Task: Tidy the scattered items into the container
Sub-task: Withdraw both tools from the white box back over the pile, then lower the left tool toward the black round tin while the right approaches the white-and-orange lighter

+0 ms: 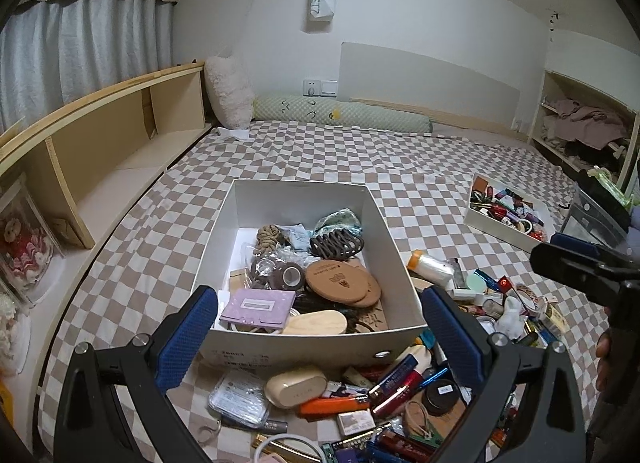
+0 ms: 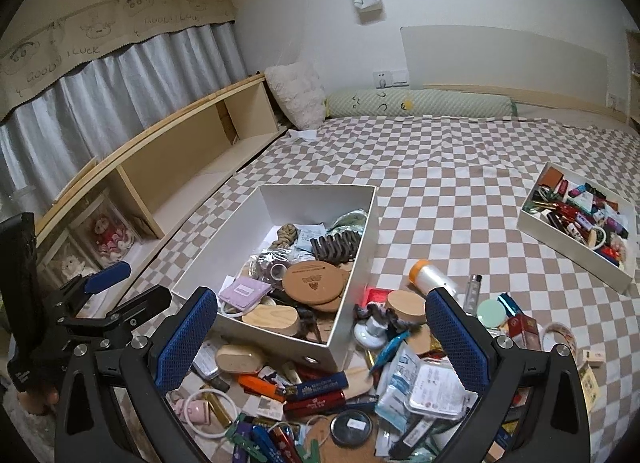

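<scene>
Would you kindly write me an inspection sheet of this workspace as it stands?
Surface: checkered bedspread, slightly wrinkled.
Job's things: white box open and partly filled; scattered pile on the bed in front of it.
Clutter: shallow tray of small items further right; white bottle with orange cap lying flat.
Grippers: left gripper open, empty; right gripper open, empty.
Cables: nothing seen.
Surroundings: wooden shelf, curtain, green bolster, white pillow.
</scene>
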Demonstrator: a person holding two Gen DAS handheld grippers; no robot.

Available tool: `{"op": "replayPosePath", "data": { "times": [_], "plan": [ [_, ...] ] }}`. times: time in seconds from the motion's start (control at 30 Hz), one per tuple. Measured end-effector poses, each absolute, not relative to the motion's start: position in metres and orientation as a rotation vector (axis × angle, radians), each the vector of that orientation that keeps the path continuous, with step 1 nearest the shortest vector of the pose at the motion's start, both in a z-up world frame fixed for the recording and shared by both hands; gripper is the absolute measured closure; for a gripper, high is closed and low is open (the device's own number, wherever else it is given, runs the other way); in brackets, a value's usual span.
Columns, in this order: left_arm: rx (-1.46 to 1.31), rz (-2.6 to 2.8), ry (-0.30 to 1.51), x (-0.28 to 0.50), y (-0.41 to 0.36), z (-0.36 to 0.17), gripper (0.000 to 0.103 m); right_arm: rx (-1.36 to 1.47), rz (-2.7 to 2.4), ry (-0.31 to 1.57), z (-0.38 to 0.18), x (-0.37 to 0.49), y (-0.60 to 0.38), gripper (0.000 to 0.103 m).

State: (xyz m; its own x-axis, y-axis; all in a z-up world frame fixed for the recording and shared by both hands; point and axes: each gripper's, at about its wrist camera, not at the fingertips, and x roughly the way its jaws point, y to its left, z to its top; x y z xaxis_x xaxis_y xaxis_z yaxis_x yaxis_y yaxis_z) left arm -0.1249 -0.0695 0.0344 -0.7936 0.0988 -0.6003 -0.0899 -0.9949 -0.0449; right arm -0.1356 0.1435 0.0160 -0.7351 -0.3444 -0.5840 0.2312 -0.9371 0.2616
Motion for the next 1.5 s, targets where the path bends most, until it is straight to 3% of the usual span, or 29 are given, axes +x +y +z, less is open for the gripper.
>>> {"op": "replayPosePath", "data": {
  "times": [1.07,1.5],
  "plan": [
    [-0.874,2.822,-0.046,-0.070,-0.032,0.049,0.000,0.915,-2.750,-0.228,0.008,-0.071,0.203,0.000],
    [-0.911,2.766,-0.066,-0.053,-0.024,0.012,0.000,0.948,-2.795,-0.223,-0.027,-0.043,0.232,0.000]
  ]
}}
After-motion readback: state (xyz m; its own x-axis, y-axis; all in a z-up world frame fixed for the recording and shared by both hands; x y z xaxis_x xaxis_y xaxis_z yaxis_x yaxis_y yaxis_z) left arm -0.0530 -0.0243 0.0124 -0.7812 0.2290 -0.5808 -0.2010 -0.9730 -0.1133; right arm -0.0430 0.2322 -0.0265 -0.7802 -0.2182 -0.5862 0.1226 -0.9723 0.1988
